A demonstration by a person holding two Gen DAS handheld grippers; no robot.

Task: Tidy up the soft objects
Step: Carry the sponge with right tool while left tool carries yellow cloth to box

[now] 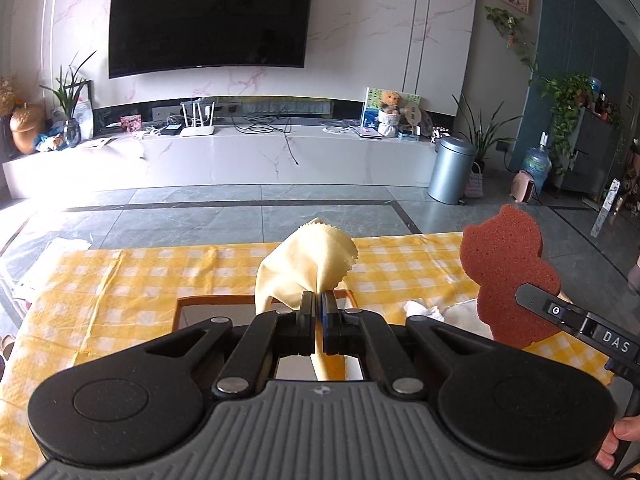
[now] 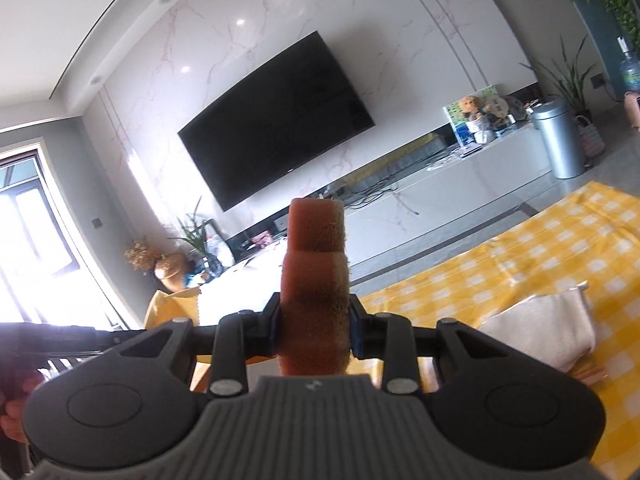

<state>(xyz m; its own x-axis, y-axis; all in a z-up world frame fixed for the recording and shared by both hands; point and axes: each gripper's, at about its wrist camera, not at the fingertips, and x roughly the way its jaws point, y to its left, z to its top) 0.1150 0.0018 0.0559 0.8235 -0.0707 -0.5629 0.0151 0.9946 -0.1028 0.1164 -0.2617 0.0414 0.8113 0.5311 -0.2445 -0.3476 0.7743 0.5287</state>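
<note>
A table under a yellow-and-white check cloth (image 1: 120,280) fills the lower half of the left wrist view, and its far right part shows again in the right wrist view. On it, just beyond the left gripper, lies a tray (image 1: 208,308) with an orange-brown rim and a grey floor, largely hidden behind the gripper body. To the right of the tray a white towel (image 2: 540,332) lies crumpled on the cloth.

The left gripper (image 1: 319,300) is closed tight on a pale yellow cloth (image 1: 308,256). The cloth fans up and forward from the pinched jaws, its pinked edge at the top, and a strip of it hangs down behind the fingers, above the tray.

The right gripper (image 2: 314,320) clamps a reddish-brown, bear-shaped sponge (image 2: 314,280), its pads pressing on both flat faces. In the right wrist view the sponge shows edge-on, standing upright between the fingers with a paler fuzzy layer on its right side. In the left wrist view the same sponge (image 1: 508,272) appears face-on at the right, lifted clear of the table, with one finger of the right gripper across its lower part. A hand (image 1: 620,440) grips that gripper's handle at the lower right corner.
</note>
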